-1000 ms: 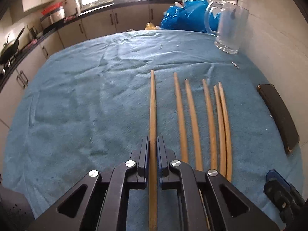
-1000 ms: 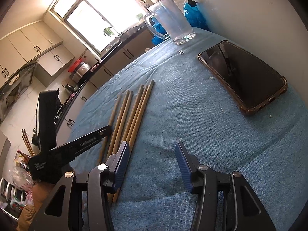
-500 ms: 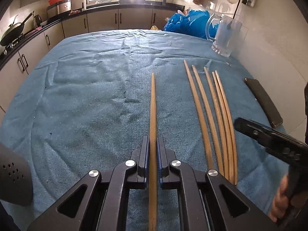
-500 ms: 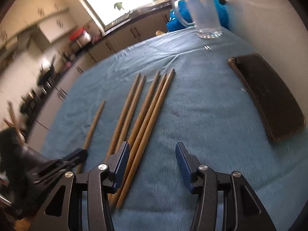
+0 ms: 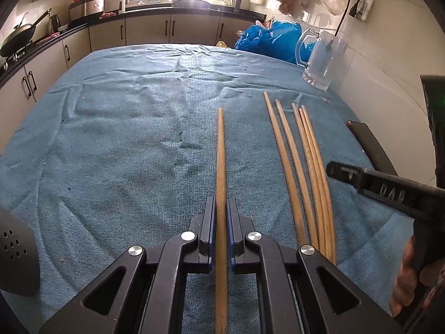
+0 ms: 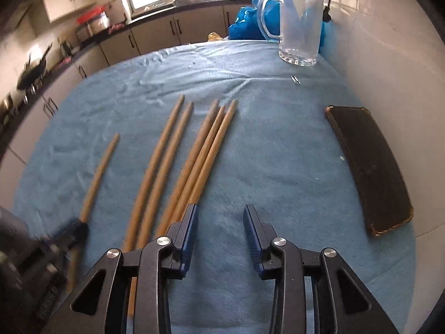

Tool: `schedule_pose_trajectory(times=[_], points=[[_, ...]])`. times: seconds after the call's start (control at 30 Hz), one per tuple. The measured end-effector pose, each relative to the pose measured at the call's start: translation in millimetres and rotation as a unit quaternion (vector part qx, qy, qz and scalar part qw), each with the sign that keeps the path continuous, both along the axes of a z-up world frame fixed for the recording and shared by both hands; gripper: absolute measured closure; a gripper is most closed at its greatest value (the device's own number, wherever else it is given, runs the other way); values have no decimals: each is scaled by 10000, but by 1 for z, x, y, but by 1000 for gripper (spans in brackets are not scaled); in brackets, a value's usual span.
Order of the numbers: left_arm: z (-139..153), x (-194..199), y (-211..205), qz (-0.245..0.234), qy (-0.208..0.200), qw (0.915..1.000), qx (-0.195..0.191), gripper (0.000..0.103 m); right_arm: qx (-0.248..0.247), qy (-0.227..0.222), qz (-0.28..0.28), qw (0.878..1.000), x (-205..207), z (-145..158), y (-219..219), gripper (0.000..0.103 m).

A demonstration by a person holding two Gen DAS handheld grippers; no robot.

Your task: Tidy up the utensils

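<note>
Chopsticks of long light-brown wood lie on our table (image 5: 116, 139) under its blue towelling cloth. Our left tool (image 5: 221, 233) is closed tight on one single wooden chopstick (image 5: 221, 167), which points to 12 o'clock. At 2 o'clock of it, five loose wooden chopsticks (image 5: 303, 161) lie side by side, the right three touching. Our right tool (image 6: 221, 239) hangs with its jaws wide apart and nothing between them, its left finger over the near ends of the group. At 3 o'clock we see a dark phone (image 6: 370, 167); at 1 o'clock stands a clear glass mug (image 6: 299, 27).
</note>
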State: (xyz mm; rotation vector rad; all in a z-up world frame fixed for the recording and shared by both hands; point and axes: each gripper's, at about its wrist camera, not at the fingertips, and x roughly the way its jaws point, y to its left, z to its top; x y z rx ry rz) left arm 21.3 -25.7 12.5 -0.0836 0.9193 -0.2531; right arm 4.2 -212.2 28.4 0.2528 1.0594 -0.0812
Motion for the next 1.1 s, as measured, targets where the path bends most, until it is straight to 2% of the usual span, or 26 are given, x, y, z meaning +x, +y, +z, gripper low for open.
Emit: schedule_pose_trajectory(times=[0.1, 0.23, 0.4, 0.47, 0.63, 0.67, 0.73, 0.77, 0.9, 1.1], points=[[0, 0, 4, 0, 4, 10000, -94, 96, 196, -155, -44, 9997, -2, 6, 1, 66], [-1, 0, 5, 2, -5, 9999, -149, 96, -125, 105, 81, 9998, 5, -5, 13, 66], [-1, 0, 8, 5, -9, 9997, -248, 96, -372, 204, 26, 9991, 5, -5, 11, 67], [-1, 0, 9, 11, -12, 9996, -279, 96, -694, 234, 115, 9972, 5, -4, 16, 68], [-1, 3, 7, 45, 25, 9998, -214, 96, -779, 463, 160, 9958, 26, -5, 17, 68], [0, 5, 6, 60, 88, 9998, -176, 96, -710, 540, 133, 9959, 32, -4, 12, 70], [2, 8, 4, 32, 205, 9997, -101, 96, -672, 659, 30, 9956, 37, -4, 4, 95], [3, 9, 4, 13, 315, 9994, -116, 96, -571, 687, 16, 9960, 37, -6, 1, 95], [3, -1, 15, -53, 793, 9957, -477, 96, -470, 692, 103, 9964, 5, -5, -5, 95], [0, -47, 32, -150, 1413, 9847, -1008, 96, -88, 846, 216, 9961, -85, 2, -18, 94]])
